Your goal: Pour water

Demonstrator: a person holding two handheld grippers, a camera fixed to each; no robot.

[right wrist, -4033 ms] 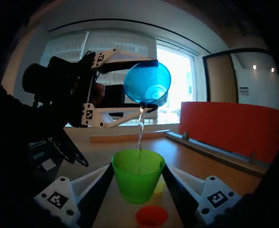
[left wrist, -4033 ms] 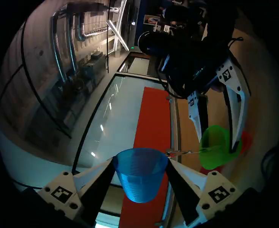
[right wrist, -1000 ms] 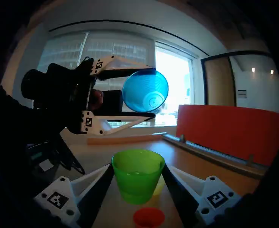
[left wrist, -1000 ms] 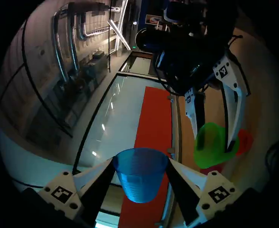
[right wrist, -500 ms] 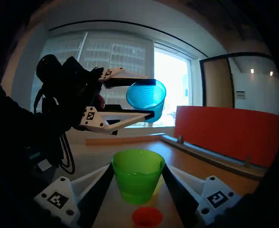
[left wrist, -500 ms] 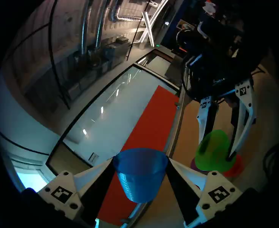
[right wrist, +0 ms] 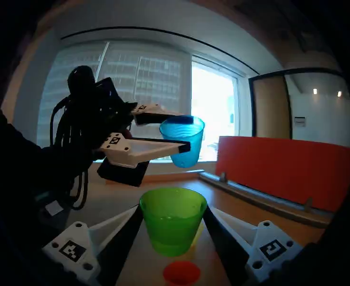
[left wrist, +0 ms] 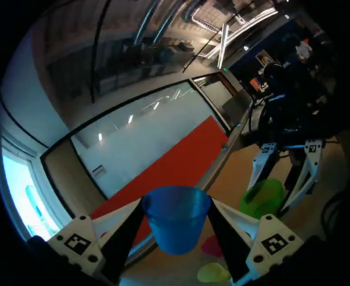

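Left gripper view — blue cup (left wrist: 176, 220) gripped, yellow cup (left wrist: 213, 273)

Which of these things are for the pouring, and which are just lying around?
For the job: blue see-through plastic cup, in the left gripper; green see-through plastic cup, in the right gripper.

Just lying about: small red plastic cup, small yellow plastic cup, small pink plastic cup, on the wooden table.

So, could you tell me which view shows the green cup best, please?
The right gripper view: the green cup sits close and central in the right gripper, rim and wall plain. The left gripper view shows it smaller and farther off, between that gripper's fingers.
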